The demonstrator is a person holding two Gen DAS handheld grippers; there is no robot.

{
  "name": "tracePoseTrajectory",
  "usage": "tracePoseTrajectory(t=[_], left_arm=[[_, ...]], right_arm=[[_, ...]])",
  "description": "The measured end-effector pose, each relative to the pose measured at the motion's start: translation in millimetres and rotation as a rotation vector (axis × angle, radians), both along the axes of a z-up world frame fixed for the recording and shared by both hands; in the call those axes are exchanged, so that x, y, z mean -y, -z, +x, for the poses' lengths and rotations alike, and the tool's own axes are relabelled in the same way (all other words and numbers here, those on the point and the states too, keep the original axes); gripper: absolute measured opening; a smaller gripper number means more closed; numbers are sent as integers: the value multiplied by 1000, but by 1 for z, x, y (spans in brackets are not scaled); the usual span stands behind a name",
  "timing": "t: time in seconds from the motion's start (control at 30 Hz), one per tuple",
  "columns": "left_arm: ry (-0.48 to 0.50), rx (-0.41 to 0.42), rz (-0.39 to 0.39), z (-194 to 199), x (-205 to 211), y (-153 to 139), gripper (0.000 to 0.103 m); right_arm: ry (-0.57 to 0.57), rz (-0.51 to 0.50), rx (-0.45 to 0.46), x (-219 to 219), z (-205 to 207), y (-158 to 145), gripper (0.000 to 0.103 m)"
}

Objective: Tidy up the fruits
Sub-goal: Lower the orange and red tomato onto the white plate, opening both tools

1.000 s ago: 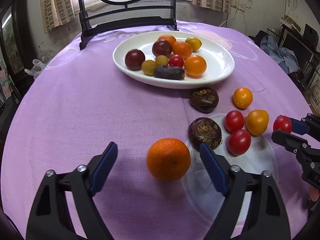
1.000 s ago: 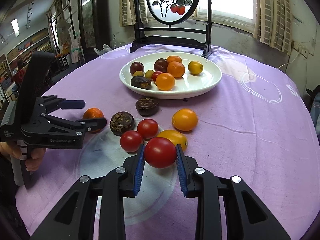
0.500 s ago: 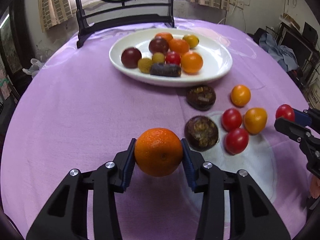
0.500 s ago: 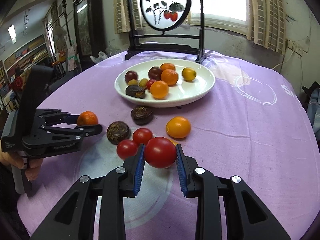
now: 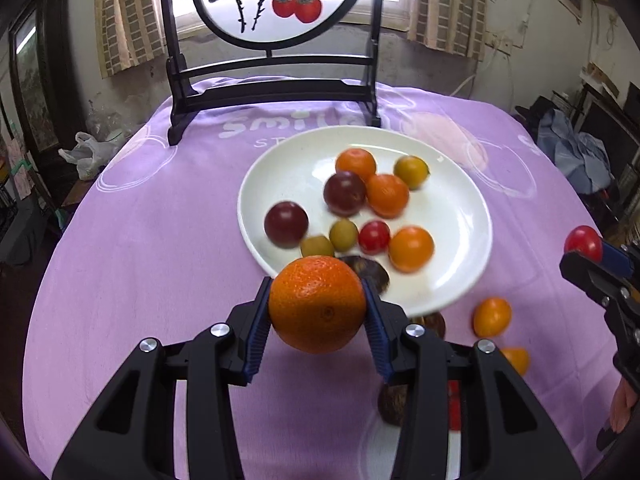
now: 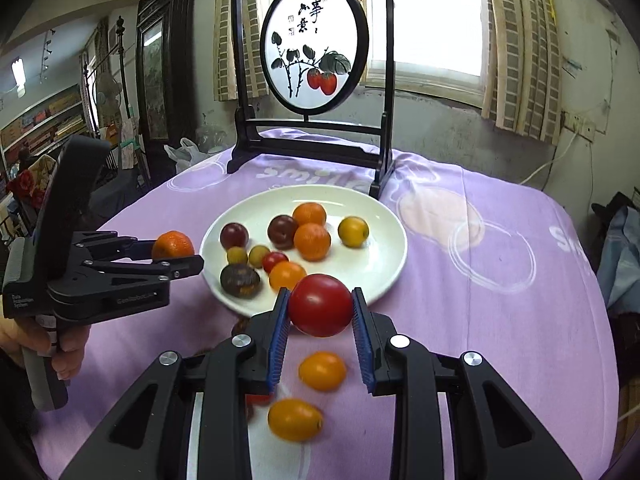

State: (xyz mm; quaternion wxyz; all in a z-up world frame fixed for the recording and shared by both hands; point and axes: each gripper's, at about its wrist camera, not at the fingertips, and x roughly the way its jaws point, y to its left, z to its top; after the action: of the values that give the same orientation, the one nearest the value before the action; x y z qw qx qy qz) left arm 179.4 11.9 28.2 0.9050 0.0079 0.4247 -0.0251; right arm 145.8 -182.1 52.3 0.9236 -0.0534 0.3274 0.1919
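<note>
Left wrist view: left tool (image 5: 318,306) clamps the orange (image 5: 317,304); plate (image 5: 460,216) lies at 12 o'clock, just ahead. Right tool (image 6: 321,307) clamps a red tomato (image 6: 321,305).

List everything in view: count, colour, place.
plate: one, white, mid-table, holding about ten small fruits.
orange: one, orange, clamped in left gripper.
red tomato: one, red, clamped in right gripper.
yellow-orange tomatoes: two, on the cloth before the plate.
tablecloth: one, purple, covering the table.
screen: one, black frame, behind the plate.
left gripper: black, blue pads.
right gripper: black, blue pads.
</note>
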Motion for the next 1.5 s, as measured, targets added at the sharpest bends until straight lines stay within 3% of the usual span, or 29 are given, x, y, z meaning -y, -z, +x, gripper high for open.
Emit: tracePoseTrajectory(t=[0.43,0.97,1.0,1.03,1.07,1.1,1.2,1.4,1.5], left_arm=[[-56,-51,-17,53,0,18,42],[-60,-52,-6,63,7,25,42],[-60,-53,-12,64,6,25,43],[-61,-59,-24,64,6,25,43],[-62,-56,-38,63,5,23,50],[-64,-38,-45,60,5,20,60],[-64,45,3,48,9,8,70],[-47,77,-7,23,14,-2,80],[-33,68,-15,11,15,0,81]], right_arm=[[16,-63,-93,-28,68,32,30],[29,-71,-109,-33,79,39,31],[20,-66,-120,-34,80,40,34],[12,-53,-134,-34,81,40,51],[23,-41,-125,-32,79,39,62],[35,-29,-113,-30,77,37,62],[33,-17,-115,-25,70,36,62],[61,-5,-116,-5,50,35,62],[69,-1,-115,4,37,37,62]])
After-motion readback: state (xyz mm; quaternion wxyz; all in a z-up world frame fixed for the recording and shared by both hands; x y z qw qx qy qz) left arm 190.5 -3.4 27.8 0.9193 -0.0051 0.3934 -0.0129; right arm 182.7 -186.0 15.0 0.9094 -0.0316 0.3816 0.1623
